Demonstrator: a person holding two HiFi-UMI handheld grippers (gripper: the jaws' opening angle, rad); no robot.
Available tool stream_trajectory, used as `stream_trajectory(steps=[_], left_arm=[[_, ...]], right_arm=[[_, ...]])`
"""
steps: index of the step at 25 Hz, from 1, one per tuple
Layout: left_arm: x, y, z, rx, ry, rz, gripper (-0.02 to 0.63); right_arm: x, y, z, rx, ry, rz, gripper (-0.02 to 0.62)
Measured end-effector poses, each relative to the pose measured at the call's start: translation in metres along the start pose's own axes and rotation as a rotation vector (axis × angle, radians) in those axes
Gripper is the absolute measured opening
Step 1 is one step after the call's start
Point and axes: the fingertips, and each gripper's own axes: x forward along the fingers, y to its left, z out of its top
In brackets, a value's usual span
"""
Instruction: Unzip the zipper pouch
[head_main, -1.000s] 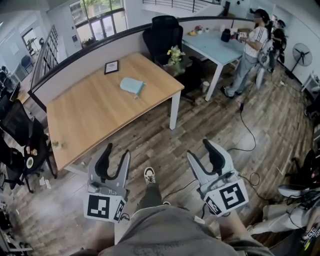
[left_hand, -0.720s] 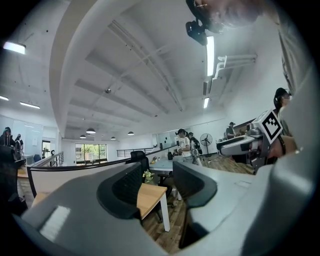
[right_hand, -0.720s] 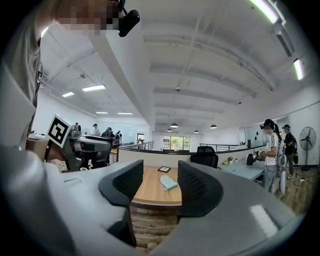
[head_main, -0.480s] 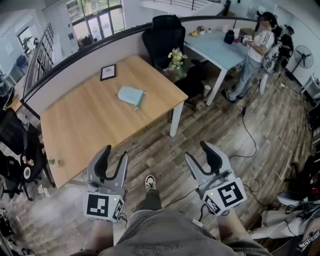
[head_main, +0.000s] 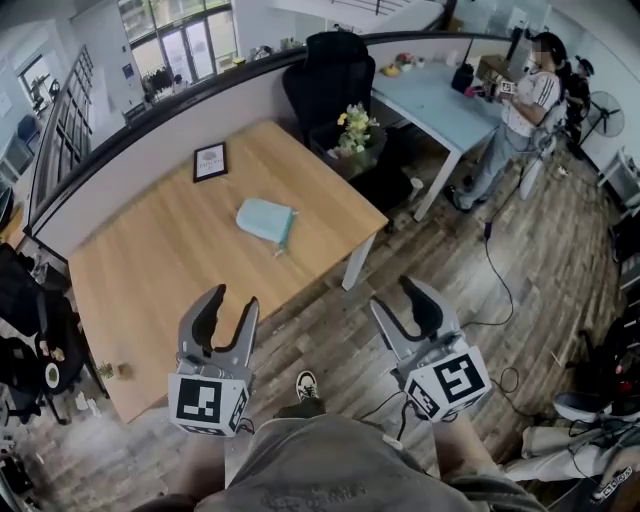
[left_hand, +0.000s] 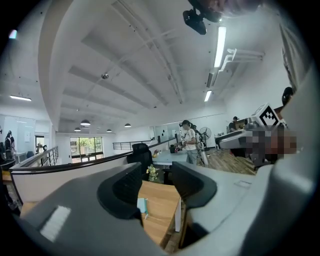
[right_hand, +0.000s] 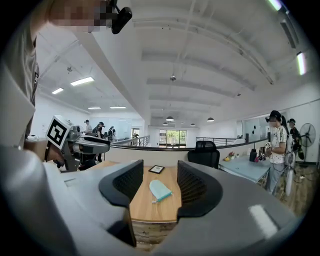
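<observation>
Left claw (head_main: 223, 316) agape, empty, right claw (head_main: 403, 306) likewise, side by side

My left gripper (head_main: 229, 305) and right gripper (head_main: 395, 298): grey shells, black ribbed jaws, white cubes bearing black square markers. I wear grey clothing (head_main: 330, 462) and a black-and-white shoe (head_main: 305, 385).

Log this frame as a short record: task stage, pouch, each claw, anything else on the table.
Stage: not begun
Pouch: light blue zipper pouch flat on the wooden table, untouched; zipper state too far to tell
Left claw: open, empty, short of the pouch
Right claw: open, empty, short of the pouch
Also on table: small framed picture
</observation>
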Motion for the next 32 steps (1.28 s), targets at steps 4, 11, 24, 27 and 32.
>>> stream_trajectory(steps=[4,11,24,27,32], left_arm=[[0.027,0.032,0.001,0.004,-0.022,-0.017,0.189],[0.063,0.063,-0.006,-0.029,-0.03,-0.033,0.184],[0.157,0.091,-0.02,-0.023,0.02,0.018,0.184],[0.187,0.101,-0.025,-0.023,0.04,0.05,0.184],[0.232,0.119,-0.019,-0.038,0.039,0.159,0.172]], right_arm=[[0.04,-0.007,0.007,-0.013,0.002,-0.019,0.199],[0.08,-0.025,0.0,-0.016,0.042,-0.03,0.199],[0.183,-0.088,-0.022,-0.007,0.077,0.069,0.199],[0.218,-0.108,-0.026,-0.006,0.086,0.121,0.199],[0.271,-0.153,-0.027,-0.021,0.104,0.21,0.199]])
